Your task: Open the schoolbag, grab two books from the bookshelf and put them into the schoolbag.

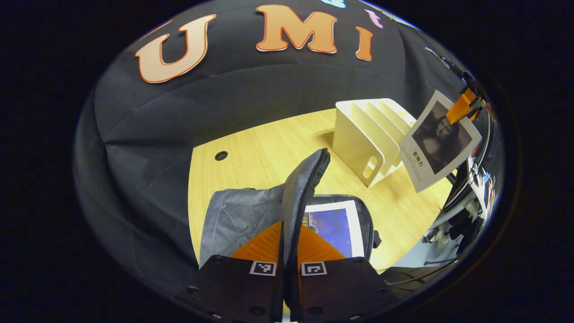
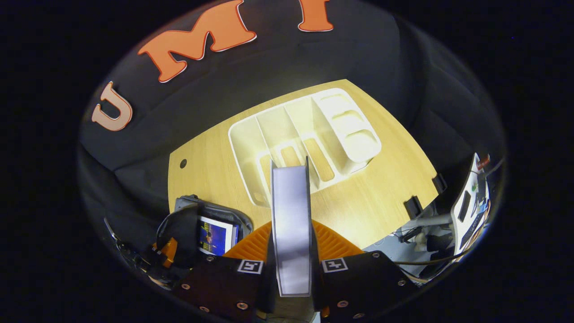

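The grey fabric schoolbag [image 1: 242,215] lies open on the pale wooden table [image 1: 251,148] in the left gripper view; the left gripper [image 1: 288,251] is clenched on its raised zipped flap [image 1: 305,188]; a blue-covered book [image 1: 336,226] rests inside; the white slotted plastic bookshelf [image 1: 363,134] stands beyond, and the right gripper [image 1: 466,105] holds a portrait-covered white book [image 1: 437,141] aloft beside it.

In the right gripper view, the right gripper [image 2: 291,258] grasps that book [image 2: 291,224] edge-on above the table [image 2: 381,197]; the bookshelf [image 2: 305,134] sits behind; the schoolbag [image 2: 210,215] lies lower left.
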`<action>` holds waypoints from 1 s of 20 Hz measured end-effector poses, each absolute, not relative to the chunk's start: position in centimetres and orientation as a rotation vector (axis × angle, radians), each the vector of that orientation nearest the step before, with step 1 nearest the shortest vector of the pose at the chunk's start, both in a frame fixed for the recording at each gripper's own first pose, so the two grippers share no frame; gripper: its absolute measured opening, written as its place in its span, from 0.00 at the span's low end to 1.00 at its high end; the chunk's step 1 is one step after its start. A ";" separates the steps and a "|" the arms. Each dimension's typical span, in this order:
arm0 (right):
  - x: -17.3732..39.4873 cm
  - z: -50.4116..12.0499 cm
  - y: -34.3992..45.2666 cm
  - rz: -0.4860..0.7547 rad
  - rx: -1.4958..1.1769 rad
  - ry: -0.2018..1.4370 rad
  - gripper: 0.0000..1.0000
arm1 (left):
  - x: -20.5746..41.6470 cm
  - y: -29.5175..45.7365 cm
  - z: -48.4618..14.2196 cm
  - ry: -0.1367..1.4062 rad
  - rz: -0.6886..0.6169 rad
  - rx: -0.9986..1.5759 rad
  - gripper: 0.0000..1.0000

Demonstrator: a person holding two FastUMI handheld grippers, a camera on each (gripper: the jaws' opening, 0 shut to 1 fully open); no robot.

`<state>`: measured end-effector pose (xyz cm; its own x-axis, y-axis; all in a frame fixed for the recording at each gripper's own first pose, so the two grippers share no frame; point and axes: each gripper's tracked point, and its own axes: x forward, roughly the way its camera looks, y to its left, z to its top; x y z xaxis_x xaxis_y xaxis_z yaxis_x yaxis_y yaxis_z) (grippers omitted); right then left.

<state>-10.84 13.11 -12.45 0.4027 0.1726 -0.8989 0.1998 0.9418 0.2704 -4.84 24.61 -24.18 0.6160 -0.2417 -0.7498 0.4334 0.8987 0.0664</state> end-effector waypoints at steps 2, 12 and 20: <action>-12.5 -12.0 13.3 -0.028 0.388 1.160 0.33 | -4.8 24.7 -23.8 0.814 -0.420 0.261 0.06; -17.5 -9.8 18.5 0.097 0.596 1.106 0.32 | -4.5 26.3 -21.9 0.790 -0.460 0.259 0.06; -17.0 -10.0 25.7 0.349 0.698 1.070 0.32 | -3.2 27.7 -19.4 0.778 -0.412 0.231 0.06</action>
